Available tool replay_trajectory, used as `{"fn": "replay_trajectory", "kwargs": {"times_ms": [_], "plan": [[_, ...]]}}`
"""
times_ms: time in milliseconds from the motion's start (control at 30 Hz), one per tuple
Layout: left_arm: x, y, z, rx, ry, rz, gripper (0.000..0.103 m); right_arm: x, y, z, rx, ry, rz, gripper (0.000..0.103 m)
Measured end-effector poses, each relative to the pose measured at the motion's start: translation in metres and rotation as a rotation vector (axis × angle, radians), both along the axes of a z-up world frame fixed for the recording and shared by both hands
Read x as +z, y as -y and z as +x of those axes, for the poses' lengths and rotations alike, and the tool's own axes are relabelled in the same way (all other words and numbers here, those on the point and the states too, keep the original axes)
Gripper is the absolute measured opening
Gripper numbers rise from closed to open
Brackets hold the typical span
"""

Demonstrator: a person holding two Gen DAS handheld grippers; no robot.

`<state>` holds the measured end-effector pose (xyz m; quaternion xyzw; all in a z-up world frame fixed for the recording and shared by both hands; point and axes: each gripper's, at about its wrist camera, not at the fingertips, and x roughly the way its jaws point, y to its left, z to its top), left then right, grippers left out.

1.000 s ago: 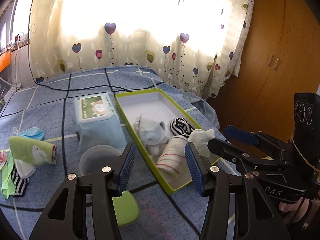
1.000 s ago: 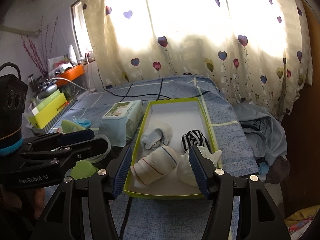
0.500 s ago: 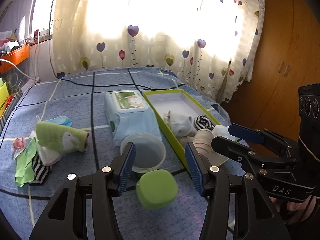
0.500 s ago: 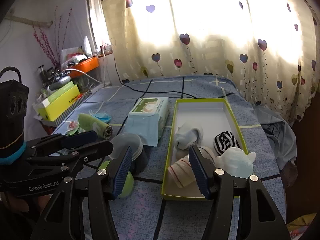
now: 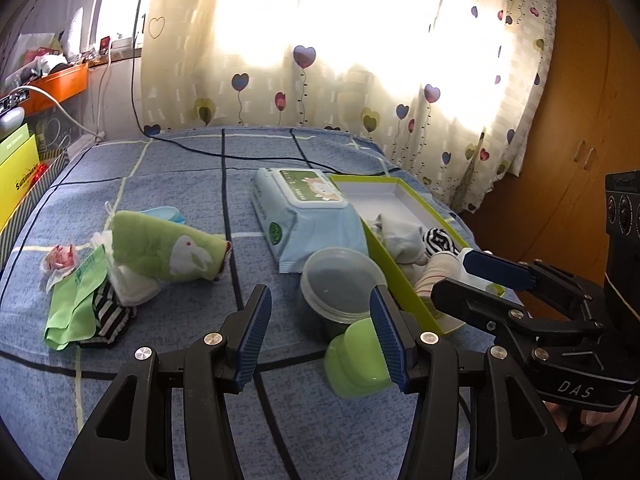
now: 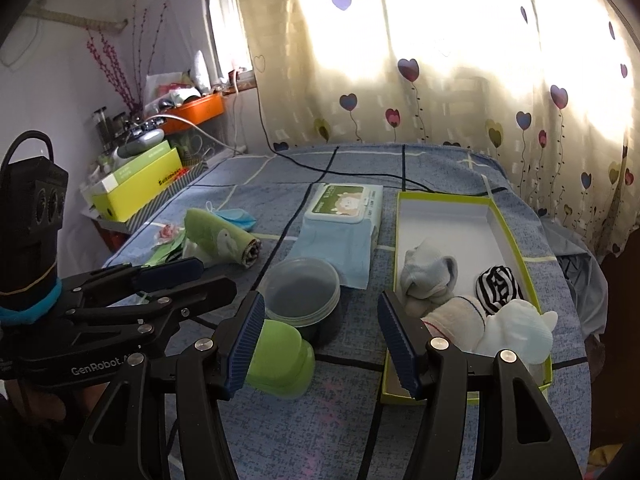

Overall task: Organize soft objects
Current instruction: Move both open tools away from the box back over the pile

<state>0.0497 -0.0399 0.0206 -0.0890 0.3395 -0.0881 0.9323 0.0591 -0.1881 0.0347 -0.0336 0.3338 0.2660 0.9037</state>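
A green-rimmed box (image 6: 500, 216) lies on the blue bed and holds several rolled socks, among them a pale blue one (image 6: 428, 272) and a striped black-and-white one (image 6: 498, 284). Left of it lies a loose pile: a rolled green cloth with a white rabbit (image 5: 168, 252), a striped sock (image 5: 108, 316) and a thin green cloth (image 5: 74, 312). My left gripper (image 5: 320, 332) hangs open above the bed with nothing between its fingers. My right gripper (image 6: 324, 344) is open too, empty, near the box's front left corner.
A pack of wet wipes (image 5: 304, 212) lies beside the box (image 5: 400, 196). A clear round tub (image 5: 340, 284) and a green lid (image 5: 360, 360) sit in front of it. A black cable crosses the far bed. A yellow box (image 6: 136, 184) and clutter stand at the left; a wooden wardrobe stands at the right.
Both grippers have swung left across the bed, away from the box toward the tub and the cloth pile. Their jaws have kept the same width, and nothing was picked up.
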Motion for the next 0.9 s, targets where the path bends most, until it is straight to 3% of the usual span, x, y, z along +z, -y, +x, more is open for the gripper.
{"fn": "replay_trajectory", "kwargs": {"times_ms": [367,900], "plan": [[-0.004,-0.035,-0.002,0.064,-0.006,-0.020,0.053,-0.002,-0.035,0.005,0.071,-0.013,-0.026,0.059],[-0.014,-0.114,-0.008,0.239,-0.014,-0.034,0.053,-0.011,-0.089,0.020,0.169,-0.047,-0.063,0.059]]}}
